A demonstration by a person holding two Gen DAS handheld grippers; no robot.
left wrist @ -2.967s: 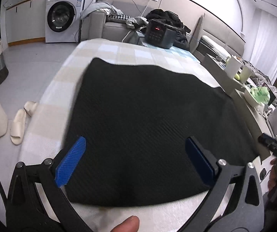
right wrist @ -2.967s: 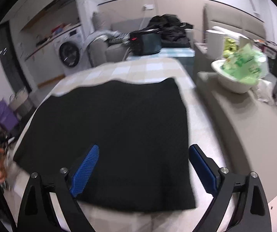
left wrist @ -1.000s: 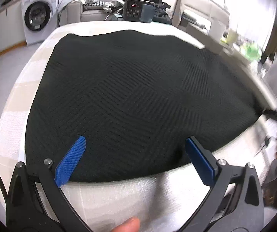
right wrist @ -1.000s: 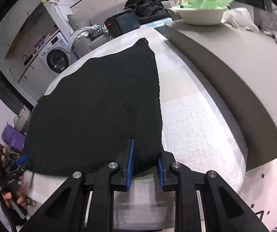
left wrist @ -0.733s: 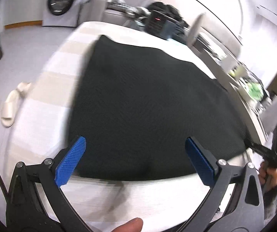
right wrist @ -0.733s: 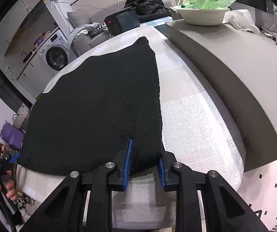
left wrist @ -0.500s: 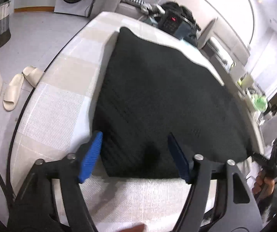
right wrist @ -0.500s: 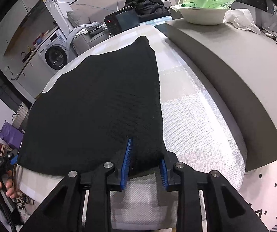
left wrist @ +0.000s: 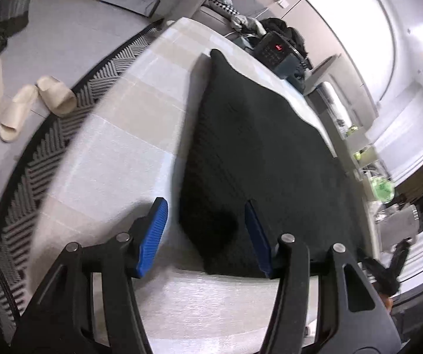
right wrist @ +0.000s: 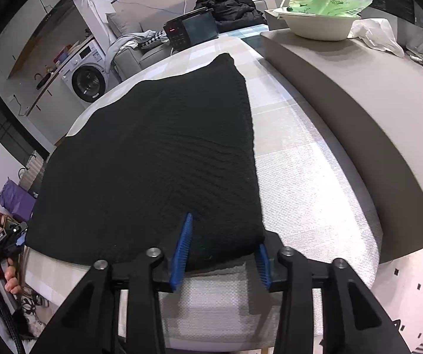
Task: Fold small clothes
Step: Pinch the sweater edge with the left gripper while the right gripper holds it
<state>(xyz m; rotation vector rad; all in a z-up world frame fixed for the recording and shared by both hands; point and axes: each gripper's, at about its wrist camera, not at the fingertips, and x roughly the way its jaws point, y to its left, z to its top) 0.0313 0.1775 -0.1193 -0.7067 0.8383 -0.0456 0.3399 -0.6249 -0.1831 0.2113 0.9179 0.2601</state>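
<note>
Swinging across to the near left corner of the flat black textured knit garment (left wrist: 270,159), the left hand-held gripper (left wrist: 208,233) is now straddling that corner, where a second ago it was hanging wide over the middle of the near hem. Its jaws have just been closing and are standing half apart, the corner lying between the blue pads (left wrist: 152,236) without being pressed. The right hand-held gripper (right wrist: 220,247) is sitting at the near right corner, at about 6 o'clock in its own view; its jaws have just been opening, and the cloth is bulging between them, apparently loose rather than clamped.

The garment is lying spread on the pale checked bed cover (left wrist: 117,153), running away toward 12 o'clock.

Judging the risk: if the left pads are closing too shallowly they may be catching only the top layer, or pinching the cover beneath as well. With the right side slackening while the left is taking hold, any lift now would be dragging the hem skew and spoiling the fold line.
</note>
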